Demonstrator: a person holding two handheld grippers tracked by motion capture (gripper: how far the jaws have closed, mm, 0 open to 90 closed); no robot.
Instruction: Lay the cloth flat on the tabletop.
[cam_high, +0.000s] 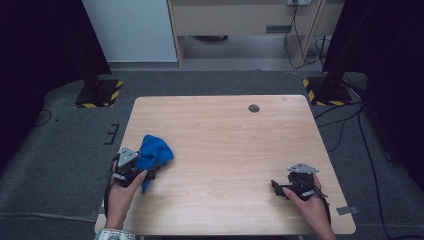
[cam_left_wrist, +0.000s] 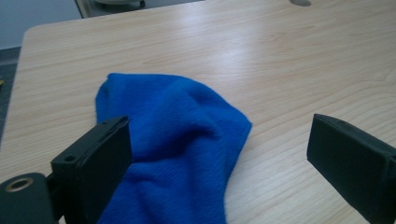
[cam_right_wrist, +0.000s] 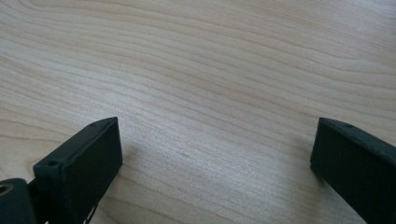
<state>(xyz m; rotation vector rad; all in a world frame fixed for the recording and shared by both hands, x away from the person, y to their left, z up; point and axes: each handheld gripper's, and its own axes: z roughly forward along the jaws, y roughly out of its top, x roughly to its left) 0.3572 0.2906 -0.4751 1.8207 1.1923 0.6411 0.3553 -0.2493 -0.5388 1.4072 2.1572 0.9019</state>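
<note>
A crumpled blue cloth (cam_high: 154, 154) lies on the left part of the wooden table (cam_high: 225, 140). My left gripper (cam_high: 148, 172) sits at the cloth's near edge, held by a hand. In the left gripper view the cloth (cam_left_wrist: 173, 144) bunches between the wide-apart jaws, nearer the left one, and my left gripper (cam_left_wrist: 219, 158) is open. My right gripper (cam_high: 278, 188) rests low over bare wood at the table's right front. In the right gripper view my right gripper (cam_right_wrist: 215, 161) is open, with nothing between its jaws.
A small dark round cap (cam_high: 254, 108) sits in the table near its far edge. Black stands with yellow-striped feet (cam_high: 100, 94) flank the table on grey carpet. Cables (cam_high: 345, 125) trail on the floor at the right.
</note>
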